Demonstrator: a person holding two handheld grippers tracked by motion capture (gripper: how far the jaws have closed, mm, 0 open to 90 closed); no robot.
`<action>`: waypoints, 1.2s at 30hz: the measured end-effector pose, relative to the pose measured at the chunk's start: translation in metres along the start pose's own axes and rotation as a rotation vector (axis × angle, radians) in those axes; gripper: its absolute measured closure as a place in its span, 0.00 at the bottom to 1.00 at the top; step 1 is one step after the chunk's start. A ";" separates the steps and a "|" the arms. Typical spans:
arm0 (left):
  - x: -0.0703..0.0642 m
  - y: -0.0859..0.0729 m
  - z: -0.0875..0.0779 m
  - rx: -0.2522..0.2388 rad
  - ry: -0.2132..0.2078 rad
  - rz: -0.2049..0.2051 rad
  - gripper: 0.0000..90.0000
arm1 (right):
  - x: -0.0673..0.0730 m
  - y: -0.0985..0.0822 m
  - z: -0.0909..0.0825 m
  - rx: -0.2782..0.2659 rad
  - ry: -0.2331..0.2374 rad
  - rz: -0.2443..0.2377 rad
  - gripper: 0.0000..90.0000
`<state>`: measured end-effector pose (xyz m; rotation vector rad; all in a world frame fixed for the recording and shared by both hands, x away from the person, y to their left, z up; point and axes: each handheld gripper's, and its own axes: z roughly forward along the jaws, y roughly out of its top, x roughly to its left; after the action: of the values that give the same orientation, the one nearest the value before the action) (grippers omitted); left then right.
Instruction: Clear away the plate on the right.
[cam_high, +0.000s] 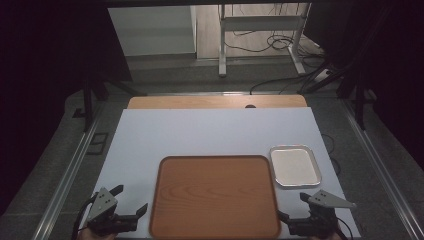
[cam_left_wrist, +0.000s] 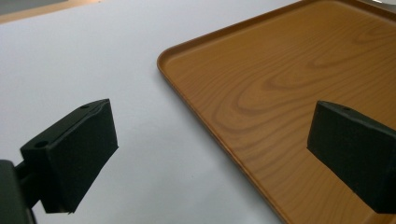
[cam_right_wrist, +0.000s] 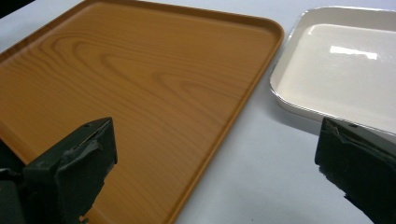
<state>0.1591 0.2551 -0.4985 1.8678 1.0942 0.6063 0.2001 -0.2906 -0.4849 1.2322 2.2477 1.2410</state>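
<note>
Wood-grain brown, the tray (cam_high: 216, 196) is lying flat on the white surface (cam_high: 200, 132) at the near middle, with the small white dish (cam_high: 295, 166) just beside its far right corner, at about two o'clock from the tray's centre, apart from it by a narrow gap. You are holding the left gripper (cam_high: 131, 200) at the tray's eight o'clock and the right gripper (cam_high: 294, 206) at its four o'clock, both low near the surface, jaws released and spread wide, grasping nothing. In the left gripper view the tray's raised rim (cam_left_wrist: 196, 112) is running between the two jaws; in the right gripper view the rim (cam_right_wrist: 233, 116) is doing likewise. To lift well, I judge you should be bringing each pair of jaws squarely over the rim, closing both together, and keeping the tray level.
</note>
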 end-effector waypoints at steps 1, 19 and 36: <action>0.000 0.000 0.000 0.000 0.003 0.003 0.01 | 0.000 0.000 0.000 0.000 0.000 0.000 0.00; -0.008 -0.001 0.006 0.033 -0.042 0.006 0.00 | 0.000 0.001 0.004 0.027 0.014 -0.007 0.00; -0.005 -0.002 0.004 0.005 -0.066 -0.015 0.00 | -0.008 0.002 0.005 0.004 -0.010 0.017 0.00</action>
<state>0.1583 0.2494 -0.5024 1.8689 1.0668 0.5293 0.2092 -0.2940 -0.4873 1.2585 2.2391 1.2342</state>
